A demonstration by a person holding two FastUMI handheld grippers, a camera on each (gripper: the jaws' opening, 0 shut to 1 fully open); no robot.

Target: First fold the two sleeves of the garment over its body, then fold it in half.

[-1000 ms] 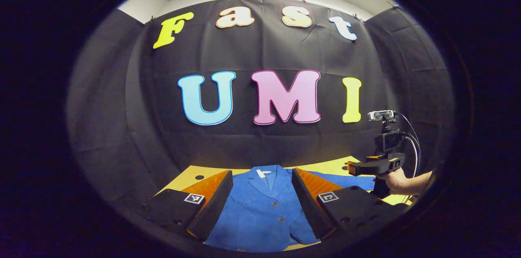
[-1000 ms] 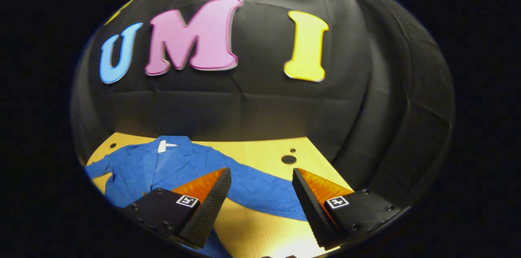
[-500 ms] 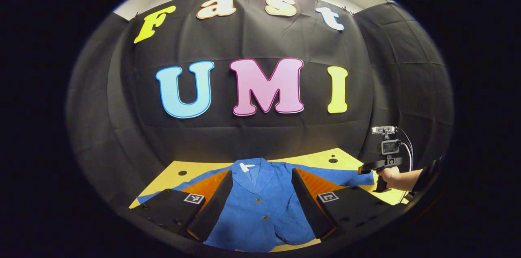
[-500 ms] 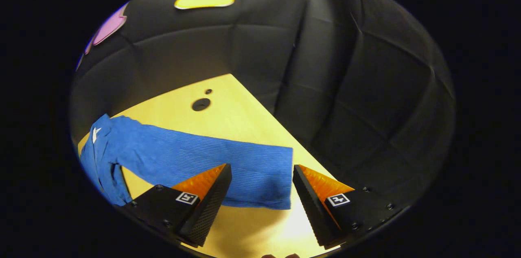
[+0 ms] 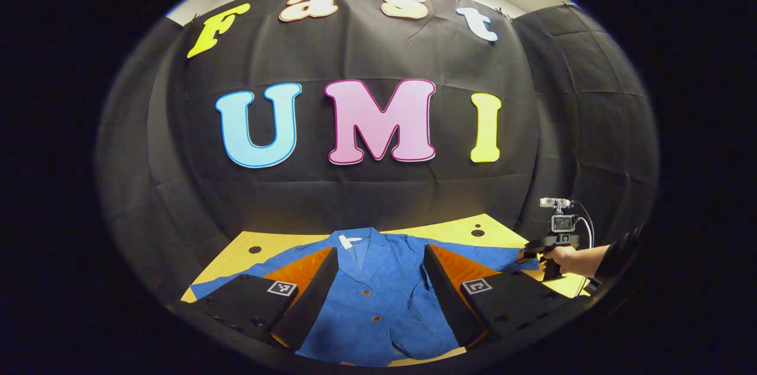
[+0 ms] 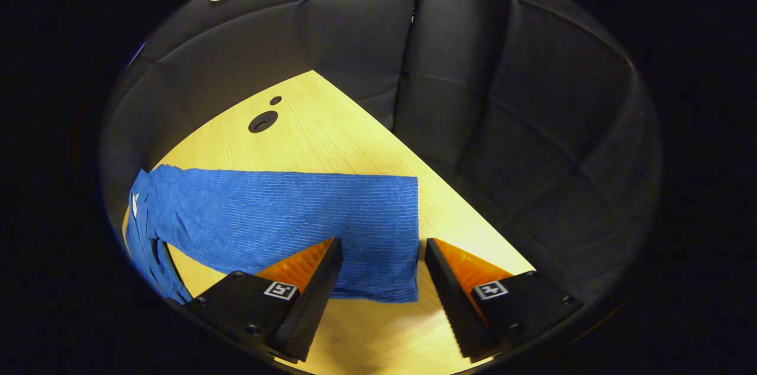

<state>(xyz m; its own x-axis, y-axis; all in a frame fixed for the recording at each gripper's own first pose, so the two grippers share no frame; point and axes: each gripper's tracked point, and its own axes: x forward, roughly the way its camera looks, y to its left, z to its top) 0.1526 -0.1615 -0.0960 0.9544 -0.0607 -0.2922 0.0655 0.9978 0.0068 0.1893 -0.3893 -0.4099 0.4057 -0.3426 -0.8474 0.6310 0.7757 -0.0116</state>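
Blue jacket (image 5: 378, 298) flat on the yellow table (image 5: 248, 245), sleeves out; left gripper (image 5: 378, 298) spread above its buttoned front. Right gripper (image 6: 378, 271) spread over the sleeve cuff (image 6: 390, 239), not yet pinching: best to bite both layers near the cuff edge, then carry left.

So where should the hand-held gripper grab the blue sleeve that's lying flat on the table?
Probably at the cuff end of the sleeve, coming down over its open edge. The sleeve lies flat and straight on the yellow table, and the right hand-held gripper is open with the cuff between its fingers.
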